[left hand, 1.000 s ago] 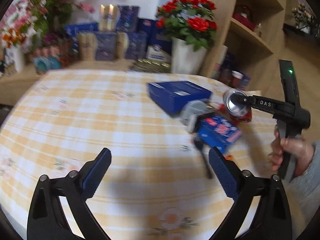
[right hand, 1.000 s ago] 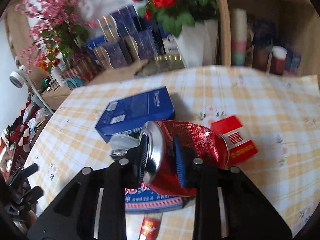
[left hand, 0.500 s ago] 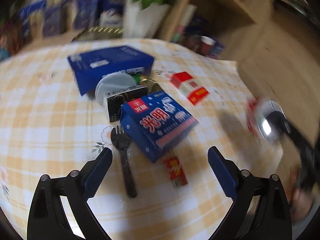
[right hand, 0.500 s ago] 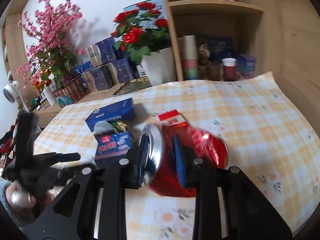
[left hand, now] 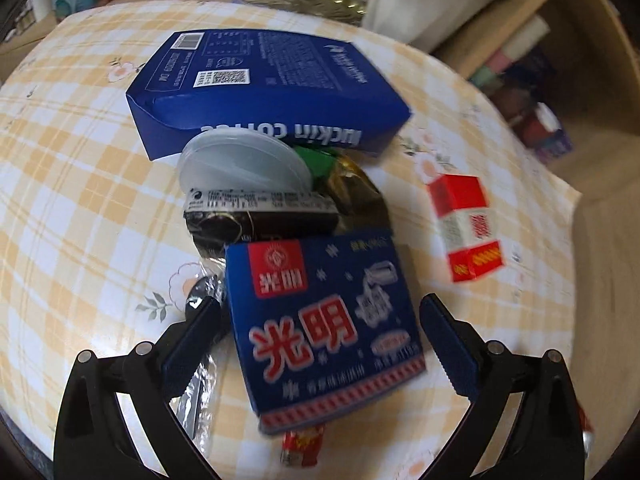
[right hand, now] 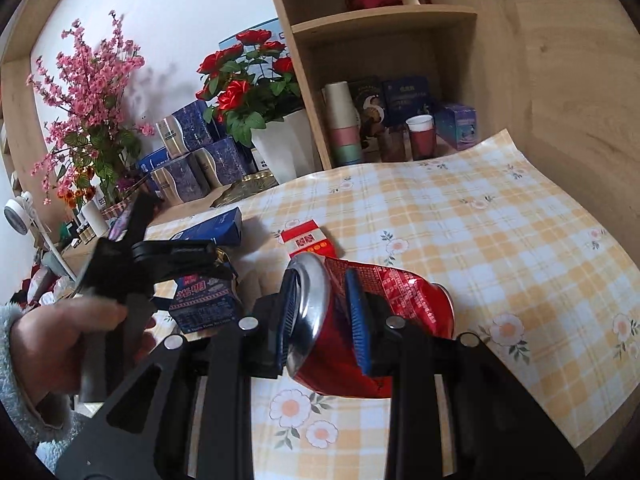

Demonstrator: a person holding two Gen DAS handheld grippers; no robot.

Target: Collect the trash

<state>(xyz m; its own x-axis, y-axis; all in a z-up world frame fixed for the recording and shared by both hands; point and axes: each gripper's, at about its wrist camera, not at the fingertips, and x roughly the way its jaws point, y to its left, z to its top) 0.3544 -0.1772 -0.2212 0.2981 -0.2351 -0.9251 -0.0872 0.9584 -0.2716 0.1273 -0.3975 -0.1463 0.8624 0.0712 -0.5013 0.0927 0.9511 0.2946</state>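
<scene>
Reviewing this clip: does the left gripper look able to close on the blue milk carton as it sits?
Probably yes. The left gripper is open, its jaws either side of the blue milk carton, nothing between them.

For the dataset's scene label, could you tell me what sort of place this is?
Probably a home living or dining room: a table with a checked floral tablecloth, vases of artificial flowers, and wooden shelves holding paper cups and boxes.
</scene>
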